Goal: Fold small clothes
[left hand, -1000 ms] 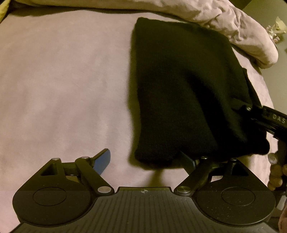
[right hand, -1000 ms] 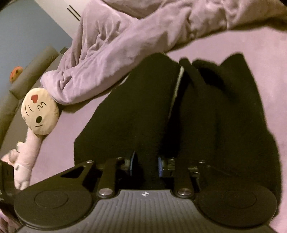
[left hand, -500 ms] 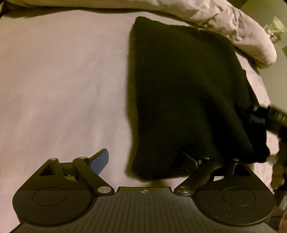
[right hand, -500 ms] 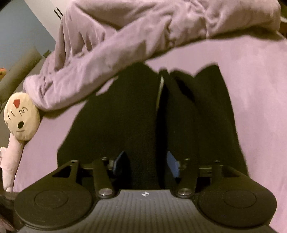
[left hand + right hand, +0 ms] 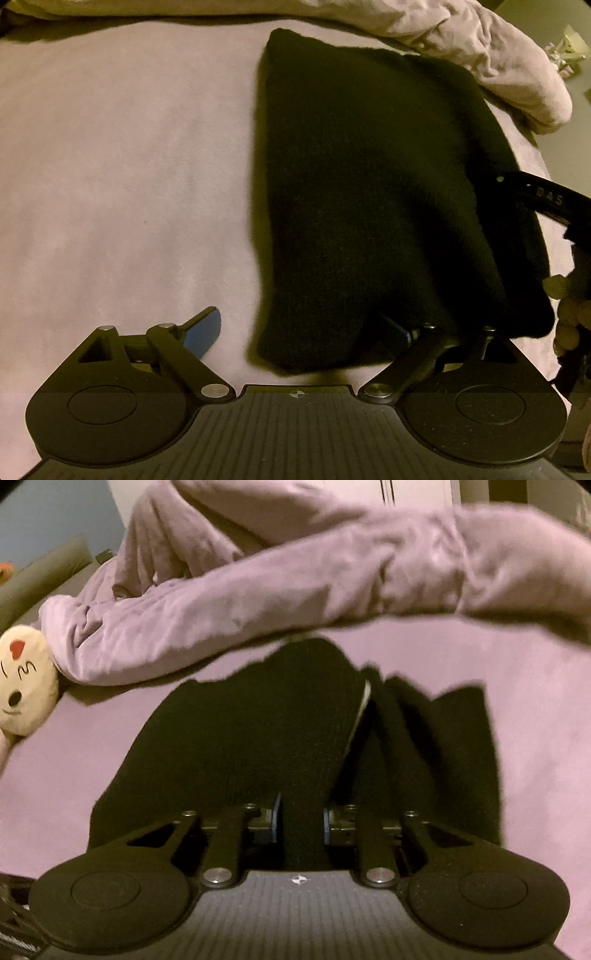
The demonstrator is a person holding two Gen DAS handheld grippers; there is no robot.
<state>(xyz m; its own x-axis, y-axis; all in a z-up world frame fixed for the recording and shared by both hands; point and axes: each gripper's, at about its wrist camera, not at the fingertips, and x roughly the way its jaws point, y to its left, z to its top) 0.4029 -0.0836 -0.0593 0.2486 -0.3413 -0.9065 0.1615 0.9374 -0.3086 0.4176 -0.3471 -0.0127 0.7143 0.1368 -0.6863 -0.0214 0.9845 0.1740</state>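
The black garment [image 5: 369, 192] is a thick, fuzzy knit, folded into a long slab on the pink bed sheet [image 5: 122, 177], just in front of the crumpled pink duvet [image 5: 258, 590]. In the right wrist view a pale strip shows in the cleft between its layers. The left tongs [image 5: 306, 332] stand wide apart, gripping nothing, with the garment's near end over the right-hand finger. The right tongs [image 5: 300, 821] have just been closing and now pinch a bunched fold of the garment. Compared with a second ago, that fold sits higher off the sheet and the duvet looms closer. A cream plush toy [image 5: 24, 690] lies left of the garment.
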